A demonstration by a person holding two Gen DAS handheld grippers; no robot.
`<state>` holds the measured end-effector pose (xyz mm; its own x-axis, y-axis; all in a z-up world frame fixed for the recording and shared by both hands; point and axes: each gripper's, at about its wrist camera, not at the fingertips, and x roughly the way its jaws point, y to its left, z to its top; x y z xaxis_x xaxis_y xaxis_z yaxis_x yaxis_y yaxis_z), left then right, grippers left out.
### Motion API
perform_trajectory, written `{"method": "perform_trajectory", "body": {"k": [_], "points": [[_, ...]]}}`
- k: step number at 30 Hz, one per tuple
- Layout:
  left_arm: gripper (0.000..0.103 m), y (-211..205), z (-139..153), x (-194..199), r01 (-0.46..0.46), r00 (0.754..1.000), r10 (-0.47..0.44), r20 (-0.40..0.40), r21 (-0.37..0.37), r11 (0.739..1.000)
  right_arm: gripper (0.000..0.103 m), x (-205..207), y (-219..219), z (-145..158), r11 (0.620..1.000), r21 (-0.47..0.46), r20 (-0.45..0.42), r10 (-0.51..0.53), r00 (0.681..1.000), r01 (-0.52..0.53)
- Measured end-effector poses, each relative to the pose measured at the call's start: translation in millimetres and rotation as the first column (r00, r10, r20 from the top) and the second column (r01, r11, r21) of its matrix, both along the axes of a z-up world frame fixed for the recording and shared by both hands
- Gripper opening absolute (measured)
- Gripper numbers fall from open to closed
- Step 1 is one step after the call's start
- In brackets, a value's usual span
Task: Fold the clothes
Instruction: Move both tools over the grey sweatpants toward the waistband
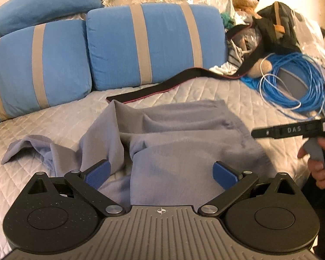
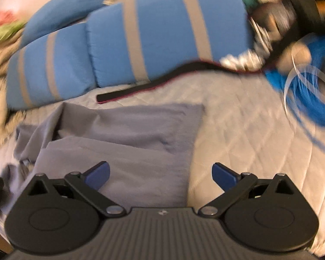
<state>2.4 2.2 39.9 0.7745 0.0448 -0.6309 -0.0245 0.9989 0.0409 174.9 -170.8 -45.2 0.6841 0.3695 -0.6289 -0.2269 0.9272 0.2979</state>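
Note:
A grey-blue garment [image 1: 173, 143] lies crumpled on the white quilted bed [image 1: 43, 125], one sleeve trailing off to the left. My left gripper [image 1: 161, 174] hovers open just above its near edge, blue pads wide apart, nothing between them. In the right wrist view, which is blurred by motion, the same garment [image 2: 130, 134] is partly folded, and my right gripper [image 2: 161, 175] stands open over its right edge. The right gripper's body [image 1: 292, 130] shows at the right edge of the left wrist view, held by a hand [image 1: 320, 169].
Blue pillows with grey stripes [image 1: 119, 49] line the far side. A black strap with a red edge [image 1: 162, 86] lies just beyond the garment. A coil of blue cable [image 1: 292, 84], a dark bag and a teddy bear [image 1: 245, 0] crowd the far right.

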Motion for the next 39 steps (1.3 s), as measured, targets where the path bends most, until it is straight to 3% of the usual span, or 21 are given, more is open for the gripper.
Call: {"method": "perform_trajectory", "body": {"k": [6, 14, 19, 22, 27, 32, 39], "points": [[0.103, -6.3, 17.3, 1.2, 0.014, 1.000, -0.013, 0.022, -0.057, 0.998, 0.103, 5.7, -13.1, -15.9, 0.998, 0.053, -0.214, -0.016, 0.977, 0.028], [0.103, -31.6, 31.8, 10.4, 0.101, 0.994, -0.096, 0.043, -0.135, 0.986, 0.103, -14.5, -33.1, -21.4, 0.995, 0.093, -0.309, -0.008, 0.951, 0.039], [0.103, -55.4, 29.2, 23.8, 0.175, 0.984, -0.168, 0.051, -0.163, 0.971, 0.103, -23.7, -56.1, -36.1, 0.967, 0.241, -0.406, 0.028, 0.913, 0.078], [0.103, -73.2, 24.8, 31.4, 0.220, 0.975, -0.212, 0.067, -0.136, 0.966, 0.103, -30.8, -63.7, -46.8, 0.934, 0.349, -0.420, 0.081, 0.904, 0.078], [0.103, -91.5, 12.6, 47.0, 0.218, 0.975, -0.215, 0.063, -0.062, 0.974, 0.103, -34.2, -62.6, -61.1, 0.890, 0.450, -0.436, 0.150, 0.887, 0.070], [0.103, -93.5, 6.4, 56.4, 0.199, 0.980, -0.196, 0.035, -0.088, 0.976, 0.102, -27.2, -64.5, -67.4, 0.847, 0.525, -0.432, 0.182, 0.883, 0.083], [0.103, -89.1, 3.4, 58.3, 0.213, 0.977, -0.212, 0.019, -0.138, 0.967, 0.096, -33.7, -69.7, -71.3, 0.818, 0.570, -0.441, 0.218, 0.870, 0.084]]}}
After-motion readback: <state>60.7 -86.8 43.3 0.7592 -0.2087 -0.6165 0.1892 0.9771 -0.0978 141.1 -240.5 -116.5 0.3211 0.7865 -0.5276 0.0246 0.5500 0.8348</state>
